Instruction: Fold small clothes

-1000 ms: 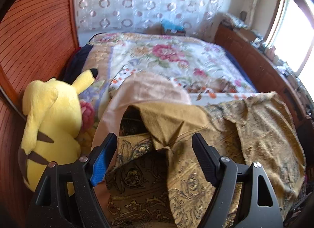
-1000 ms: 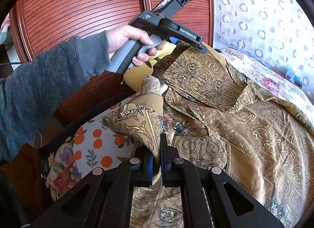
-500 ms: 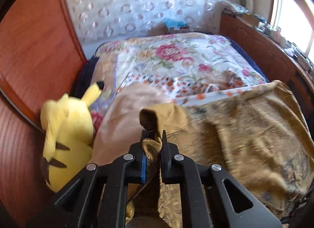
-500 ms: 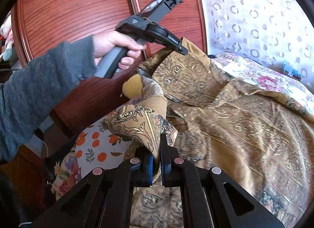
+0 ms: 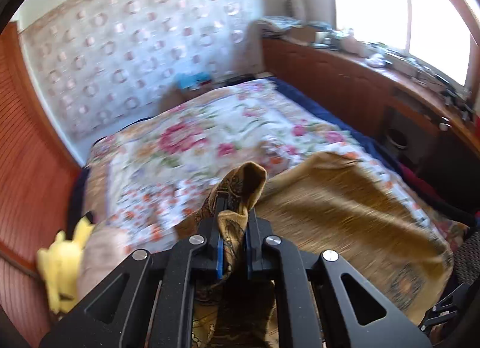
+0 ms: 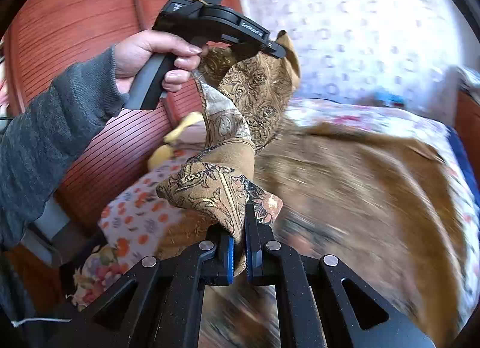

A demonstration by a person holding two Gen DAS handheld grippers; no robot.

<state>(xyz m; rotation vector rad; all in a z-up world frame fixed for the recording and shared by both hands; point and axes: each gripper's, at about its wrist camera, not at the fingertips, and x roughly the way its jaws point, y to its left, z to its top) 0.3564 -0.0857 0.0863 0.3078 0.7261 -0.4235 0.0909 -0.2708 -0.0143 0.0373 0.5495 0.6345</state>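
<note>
Left wrist view: left gripper [image 5: 233, 229] has its jaws drawn in on a bunched fold of the gold patterned garment [image 5: 345, 207], lifted clear of the floral bedspread [image 5: 186, 144] while the rest of the cloth trails over the bed, blurred. Right wrist view: right gripper [image 6: 238, 238] is clamped tight on another edge of the same garment, raised just in front of the left tool. A hand [image 6: 144, 54] in a grey sleeve [image 6: 45, 126] grips the left tool's handle; a yellow plush toy [image 5: 64, 261] lies by the red wooden headboard [image 5: 27, 153].
</note>
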